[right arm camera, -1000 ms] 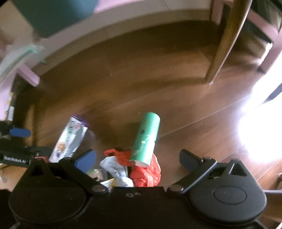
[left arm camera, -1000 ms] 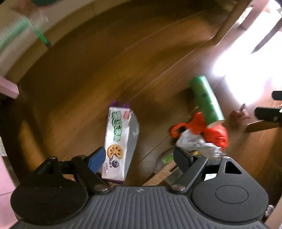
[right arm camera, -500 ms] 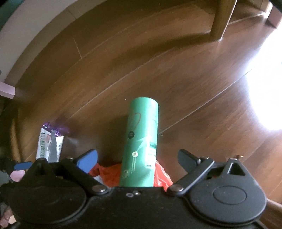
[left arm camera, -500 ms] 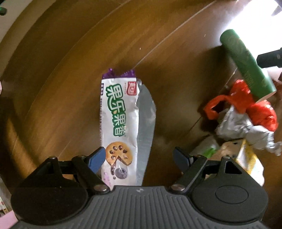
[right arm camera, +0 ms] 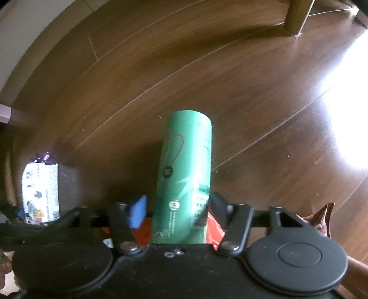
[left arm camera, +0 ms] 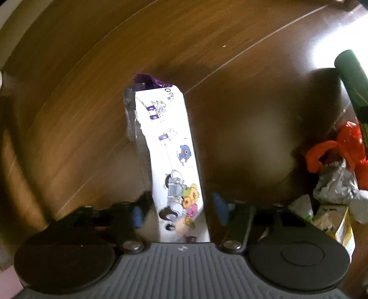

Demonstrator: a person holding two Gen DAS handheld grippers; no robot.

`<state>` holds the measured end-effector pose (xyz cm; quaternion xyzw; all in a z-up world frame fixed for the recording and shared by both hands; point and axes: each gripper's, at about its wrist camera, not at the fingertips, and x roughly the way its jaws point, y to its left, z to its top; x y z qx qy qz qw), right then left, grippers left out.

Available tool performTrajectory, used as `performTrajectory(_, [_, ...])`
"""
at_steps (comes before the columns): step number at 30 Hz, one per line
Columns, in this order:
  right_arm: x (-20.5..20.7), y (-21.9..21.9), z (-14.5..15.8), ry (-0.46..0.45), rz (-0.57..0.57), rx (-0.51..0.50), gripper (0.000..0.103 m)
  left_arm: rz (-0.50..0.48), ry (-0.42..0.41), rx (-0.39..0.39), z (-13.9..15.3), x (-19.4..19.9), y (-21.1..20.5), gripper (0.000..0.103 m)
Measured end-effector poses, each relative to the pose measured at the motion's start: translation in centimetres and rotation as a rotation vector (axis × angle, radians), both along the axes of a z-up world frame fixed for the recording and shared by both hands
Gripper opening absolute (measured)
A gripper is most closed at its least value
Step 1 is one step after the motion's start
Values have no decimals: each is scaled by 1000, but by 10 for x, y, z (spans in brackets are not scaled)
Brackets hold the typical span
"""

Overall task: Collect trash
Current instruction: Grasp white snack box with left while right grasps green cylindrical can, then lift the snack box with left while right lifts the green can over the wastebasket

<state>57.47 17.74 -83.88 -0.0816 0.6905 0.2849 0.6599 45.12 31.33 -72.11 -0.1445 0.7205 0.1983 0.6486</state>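
Blurring hides whether closing left hand-held gripper [left arm camera: 178,210] touches wrapper [left arm camera: 171,158].

Dark wood plank floor [right arm camera: 230,80] fills both views, w/ pale seam lines running diagonally. Big sun glare [right arm camera: 349,119] washes out floor's right edge. Wooden furniture leg [right arm camera: 296,16] stands at top right, foot on the boards. Pale baseboard [right arm camera: 34,34] curves along floor's top-left edge; pink edge [right arm camera: 4,112] at far left.

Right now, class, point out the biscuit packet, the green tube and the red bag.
biscuit packet [left arm camera: 170,147]: left wrist view, middle of its white printed face.
green tube [right arm camera: 186,165]: right wrist view, middle of its side.
red bag [left arm camera: 349,142]: left wrist view, its crumpled upper part.
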Motion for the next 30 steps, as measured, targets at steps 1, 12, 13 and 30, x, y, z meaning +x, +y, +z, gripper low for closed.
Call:
performTrajectory(1, [-1, -2, 2, -6, -3, 0, 50, 10, 3, -1, 0, 0, 1, 43])
performTrajectory(12, [-19, -33, 53, -44, -75, 32, 49, 54, -57, 14, 34, -13, 6, 42])
performTrajectory(13, [-24, -37, 60, -44, -74, 38, 49, 55, -66, 6, 41, -13, 3, 42])
performTrajectory(30, [-82, -100, 268, -177, -47, 197, 49, -82, -282, 1, 238, -26, -95, 42])
